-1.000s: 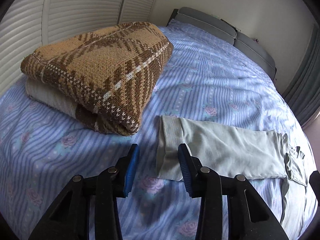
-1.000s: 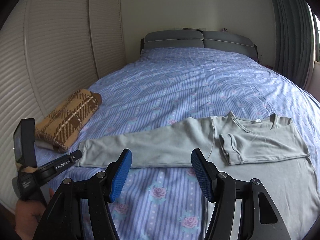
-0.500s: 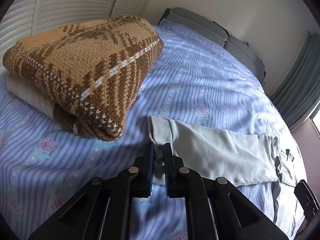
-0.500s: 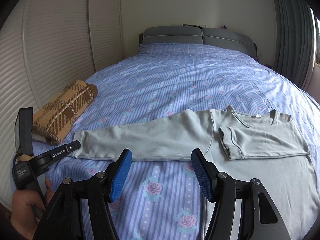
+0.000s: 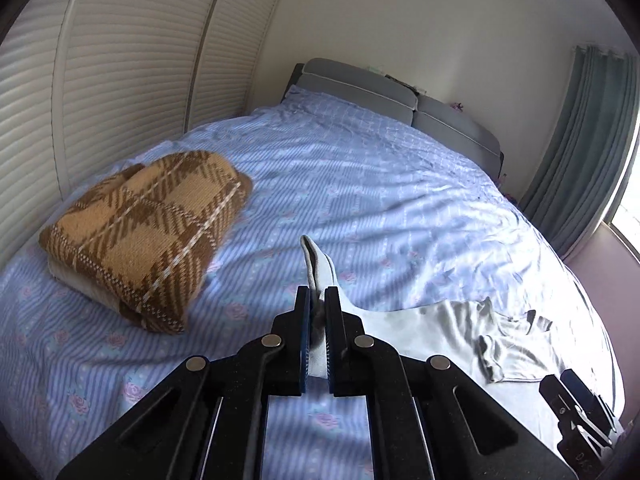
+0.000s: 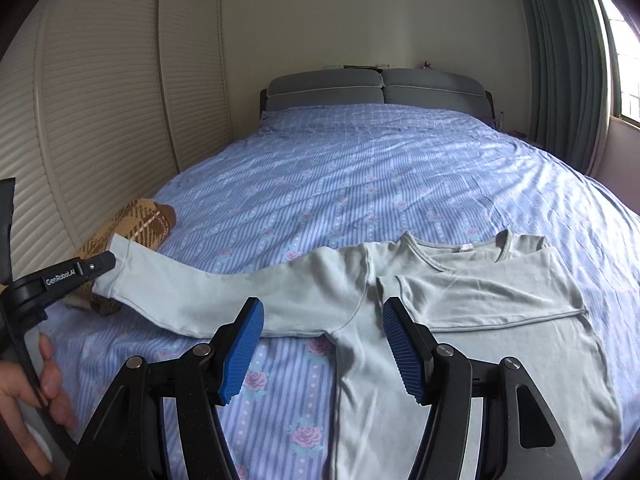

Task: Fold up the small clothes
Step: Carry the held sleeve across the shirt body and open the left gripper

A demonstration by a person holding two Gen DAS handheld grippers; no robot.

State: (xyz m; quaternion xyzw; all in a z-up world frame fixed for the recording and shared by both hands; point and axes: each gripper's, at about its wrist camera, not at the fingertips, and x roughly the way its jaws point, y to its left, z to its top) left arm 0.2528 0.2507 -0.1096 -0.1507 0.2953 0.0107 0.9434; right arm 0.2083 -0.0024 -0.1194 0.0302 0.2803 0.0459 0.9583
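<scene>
Bed (image 6: 400, 168), louvred wardrobe doors (image 6: 100, 120), curtained daylit window (image 6: 624, 52).

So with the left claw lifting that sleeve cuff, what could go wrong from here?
1. The left claw pinches only the cuff's edge; the thin fabric may slip out mid-fold.
2. The cuff hangs close to the folded plaid blanket and might snag or drag on it.
3. The right claw is open above the shirt, pinning nothing, so pulling the sleeve could shift the shirt and undo the other sleeve's fold.

Folded brown plaid blanket (image 5: 148, 236) on blue floral bedsheet (image 5: 360, 200), grey headboard (image 6: 376, 88), louvred doors (image 5: 120, 60), green curtain (image 6: 560, 60)
</scene>
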